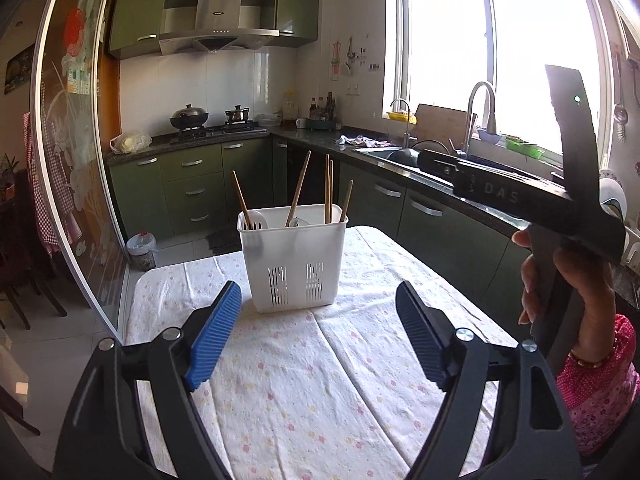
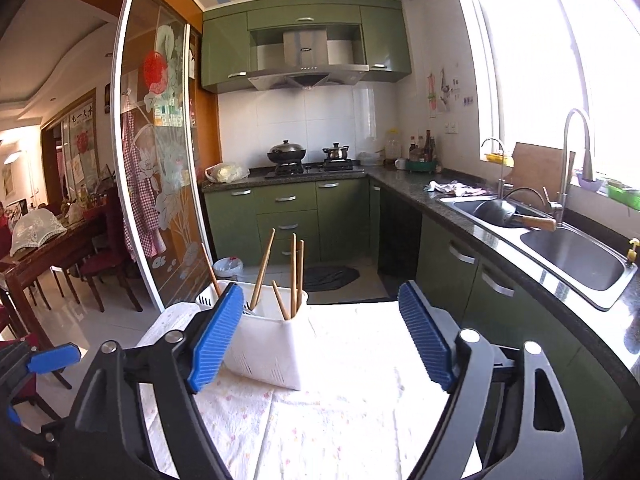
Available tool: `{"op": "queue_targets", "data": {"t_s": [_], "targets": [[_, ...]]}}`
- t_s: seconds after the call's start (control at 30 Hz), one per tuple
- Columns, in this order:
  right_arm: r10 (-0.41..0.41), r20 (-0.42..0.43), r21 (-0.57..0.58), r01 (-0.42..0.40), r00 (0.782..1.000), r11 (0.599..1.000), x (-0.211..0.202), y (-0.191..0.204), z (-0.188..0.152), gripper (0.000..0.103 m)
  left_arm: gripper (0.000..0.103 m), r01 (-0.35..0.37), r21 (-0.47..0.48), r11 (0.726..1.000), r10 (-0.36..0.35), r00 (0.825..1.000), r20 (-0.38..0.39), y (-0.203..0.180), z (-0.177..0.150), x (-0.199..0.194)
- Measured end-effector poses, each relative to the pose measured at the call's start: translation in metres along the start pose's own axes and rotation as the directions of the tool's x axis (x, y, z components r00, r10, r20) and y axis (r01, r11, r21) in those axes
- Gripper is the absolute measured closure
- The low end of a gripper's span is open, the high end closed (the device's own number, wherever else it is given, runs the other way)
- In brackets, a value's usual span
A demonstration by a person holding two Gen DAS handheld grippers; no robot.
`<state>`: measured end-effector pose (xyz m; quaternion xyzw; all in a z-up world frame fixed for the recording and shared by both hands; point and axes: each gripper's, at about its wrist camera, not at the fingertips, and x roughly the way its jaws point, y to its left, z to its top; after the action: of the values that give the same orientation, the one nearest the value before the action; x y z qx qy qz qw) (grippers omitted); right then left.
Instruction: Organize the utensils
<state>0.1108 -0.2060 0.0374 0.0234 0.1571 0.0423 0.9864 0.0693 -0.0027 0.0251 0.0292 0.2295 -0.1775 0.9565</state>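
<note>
A white slotted utensil holder [image 1: 294,260] stands upright on the cloth-covered table [image 1: 304,392]. Several wooden chopsticks [image 1: 329,190] lean in it, beside pale spoon-like pieces that barely clear the rim. My left gripper [image 1: 318,336] is open just in front of the holder, with nothing between its blue pads [image 1: 216,332]. In the right wrist view the holder [image 2: 272,354] and its chopsticks [image 2: 296,276] sit ahead and left, partly behind the left pad [image 2: 216,340]. My right gripper [image 2: 322,340] is open and empty over the table. A hand [image 1: 560,280] holds its black body [image 1: 520,196].
A dark counter with a steel sink [image 2: 572,256] and tap runs along the right over green cabinets [image 2: 452,264]. A glass sliding door [image 2: 160,184] stands left of the table. A bin [image 1: 141,246] sits on the floor beyond. A blue fingertip [image 2: 52,356] of my left gripper shows at the left edge.
</note>
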Motion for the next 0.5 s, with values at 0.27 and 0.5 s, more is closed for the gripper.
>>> {"op": "queue_targets", "data": {"t_s": [0.27,0.5], "targets": [[-0.058,0.025,0.016,0.058,0.998,0.998,-0.08,-0.004,-0.049,0.005,0.009,-0.093,-0.039,0.995,0.094,0.995,0.045,-0.014,-0.023,-0.034],[-0.058,0.038,0.003,0.058,0.998,0.998,-0.125,0.001,-0.076,0.005,0.007,-0.147,-0.099,0.984,0.155,0.985,0.075,-0.014,-0.034,-0.058]]}}
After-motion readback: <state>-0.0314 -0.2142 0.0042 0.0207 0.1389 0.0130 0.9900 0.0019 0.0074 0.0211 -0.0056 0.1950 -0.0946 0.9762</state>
